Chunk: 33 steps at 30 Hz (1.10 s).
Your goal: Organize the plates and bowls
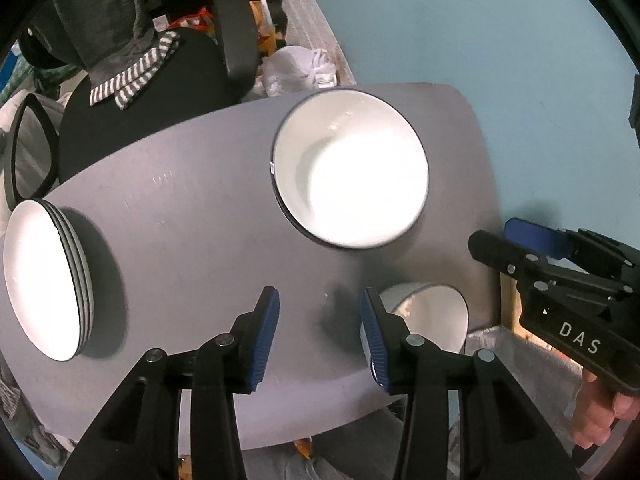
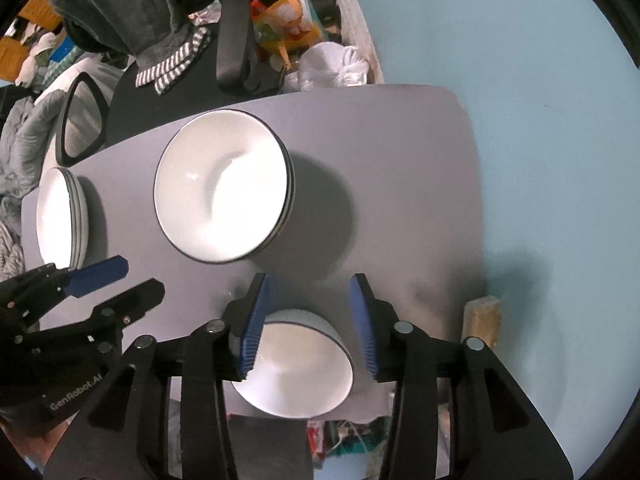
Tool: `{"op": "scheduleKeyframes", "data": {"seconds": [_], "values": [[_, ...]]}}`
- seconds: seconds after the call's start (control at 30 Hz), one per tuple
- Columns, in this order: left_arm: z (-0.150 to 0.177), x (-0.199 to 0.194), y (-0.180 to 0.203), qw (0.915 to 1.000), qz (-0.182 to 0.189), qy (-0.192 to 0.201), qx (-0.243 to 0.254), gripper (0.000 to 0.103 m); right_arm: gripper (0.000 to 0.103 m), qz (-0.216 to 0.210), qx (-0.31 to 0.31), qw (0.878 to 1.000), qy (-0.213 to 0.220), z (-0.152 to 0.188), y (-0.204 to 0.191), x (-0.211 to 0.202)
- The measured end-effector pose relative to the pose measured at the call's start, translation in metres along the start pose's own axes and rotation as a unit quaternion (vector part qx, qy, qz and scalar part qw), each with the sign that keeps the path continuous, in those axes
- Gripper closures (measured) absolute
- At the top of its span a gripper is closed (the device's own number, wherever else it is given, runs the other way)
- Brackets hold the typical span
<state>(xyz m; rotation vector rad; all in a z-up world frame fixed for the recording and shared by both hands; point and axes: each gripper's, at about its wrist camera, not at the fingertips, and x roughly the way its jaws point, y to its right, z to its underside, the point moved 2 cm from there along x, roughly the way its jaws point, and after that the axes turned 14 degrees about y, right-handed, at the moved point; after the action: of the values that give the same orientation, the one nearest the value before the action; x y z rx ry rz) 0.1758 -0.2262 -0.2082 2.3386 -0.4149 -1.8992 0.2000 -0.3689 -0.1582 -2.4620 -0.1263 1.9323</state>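
A stack of large white bowls with dark rims [image 1: 352, 168] [image 2: 224, 188] stands mid-table. A stack of white plates [image 1: 44, 280] [image 2: 60, 220] sits at the left edge. A small white bowl [image 1: 432, 316] [image 2: 300, 364] stands at the near edge. My left gripper [image 1: 320, 332] is open and empty above the grey table [image 1: 192, 220], left of the small bowl; it also shows in the right wrist view [image 2: 120, 280]. My right gripper [image 2: 312, 324] is open and hangs directly over the small bowl; it also shows in the left wrist view [image 1: 504, 240].
A black office chair [image 1: 168, 80] [image 2: 232, 36] with striped and grey clothes stands behind the table. White bags and clutter [image 1: 300, 68] [image 2: 332, 64] lie on the floor beyond. A wooden post [image 2: 480, 320] stands at the table's right side on blue floor.
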Motion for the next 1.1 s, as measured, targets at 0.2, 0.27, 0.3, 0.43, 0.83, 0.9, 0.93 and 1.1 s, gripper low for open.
{"op": "scheduleKeyframes", "data": {"seconds": [0.2, 0.27, 0.3, 0.43, 0.83, 0.9, 0.93, 1.1], "values": [[0.015, -0.003, 0.011, 0.9999, 0.014, 0.0, 0.008, 0.056, 0.055, 0.008, 0.013, 1.0, 0.012, 0.021, 0.007, -0.012], [0.02, -0.002, 0.015, 0.9997, 0.018, -0.002, 0.013, 0.056, 0.055, 0.011, 0.014, 1.0, 0.012, 0.028, 0.009, -0.014], [0.023, -0.001, 0.016, 0.9997, 0.02, -0.004, 0.015, 0.056, 0.055, 0.014, 0.015, 1.0, 0.013, 0.031, 0.01, -0.015], [0.031, 0.006, 0.019, 0.9994, 0.029, -0.012, 0.018, 0.056, 0.053, 0.016, 0.022, 1.0, 0.009, 0.044, 0.015, -0.015], [0.049, 0.03, 0.032, 0.9977, 0.043, -0.042, 0.032, 0.054, 0.044, 0.02, 0.047, 0.999, -0.002, 0.076, 0.036, -0.005], [0.052, 0.034, 0.033, 0.9974, 0.044, -0.045, 0.034, 0.054, 0.044, 0.018, 0.051, 0.999, -0.003, 0.08, 0.038, 0.0], [0.054, 0.038, 0.033, 0.9973, 0.043, -0.049, 0.035, 0.054, 0.044, 0.018, 0.053, 0.998, -0.005, 0.083, 0.038, 0.003], [0.065, 0.051, 0.033, 0.9965, 0.047, -0.063, 0.028, 0.054, 0.044, 0.013, 0.057, 0.998, -0.014, 0.099, 0.04, 0.019]]}}
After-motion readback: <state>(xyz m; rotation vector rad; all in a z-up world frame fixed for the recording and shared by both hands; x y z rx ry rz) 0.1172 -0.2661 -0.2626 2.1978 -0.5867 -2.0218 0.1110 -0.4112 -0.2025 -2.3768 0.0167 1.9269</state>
